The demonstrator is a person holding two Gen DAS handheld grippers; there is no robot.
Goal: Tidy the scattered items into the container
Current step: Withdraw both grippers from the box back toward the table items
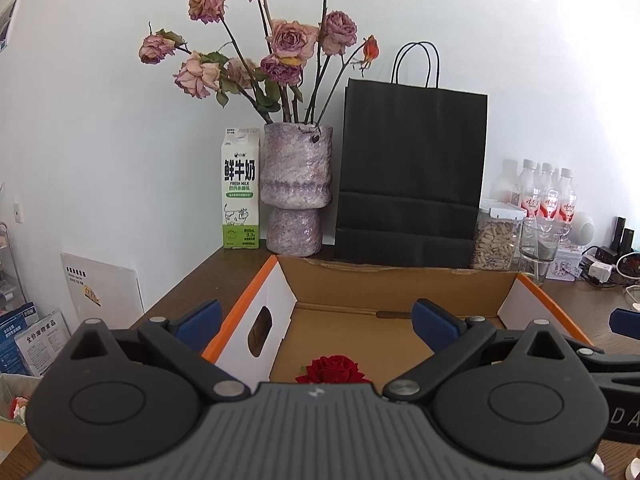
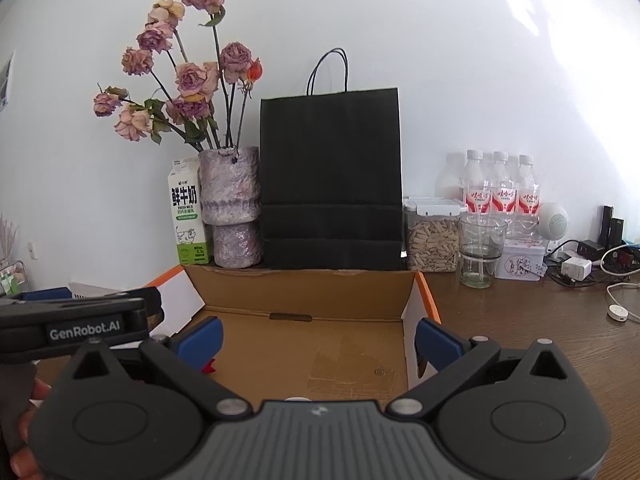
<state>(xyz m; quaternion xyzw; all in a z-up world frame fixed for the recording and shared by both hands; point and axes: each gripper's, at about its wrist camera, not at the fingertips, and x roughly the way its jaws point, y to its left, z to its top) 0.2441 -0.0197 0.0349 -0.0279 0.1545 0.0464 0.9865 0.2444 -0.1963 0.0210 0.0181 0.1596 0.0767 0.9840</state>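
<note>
Cardboard box (image 1: 352, 280): open, orange-edged, centre of the left wrist view, on a brown wooden table (image 2: 520, 332); oval handle hole in its left wall.
Red rose (image 1: 334, 369): lying on the box floor, bottom centre of the left wrist view, partly hidden behind the gripper body; a red sliver of it shows at lower left of the right wrist view.
Left gripper (image 1: 316, 326): held over the near edge of the box, blue pads spread wide apart, gripping nothing.
Right gripper (image 2: 318, 340): held over the box's right half, pads likewise spread wide, gripping nothing.
Hand (image 2: 24, 432): partly seen at the lower left edge of the right wrist view.
Behind the box, along the white wall, left to right: milk carton (image 1: 241, 188), purple vase (image 1: 296, 188) of dried roses (image 1: 288, 40), black paper bag (image 1: 412, 172), jar of seeds (image 2: 434, 236), empty glass (image 2: 480, 248), water bottles (image 2: 502, 188).
Far right: chargers and cables (image 2: 580, 264).
</note>
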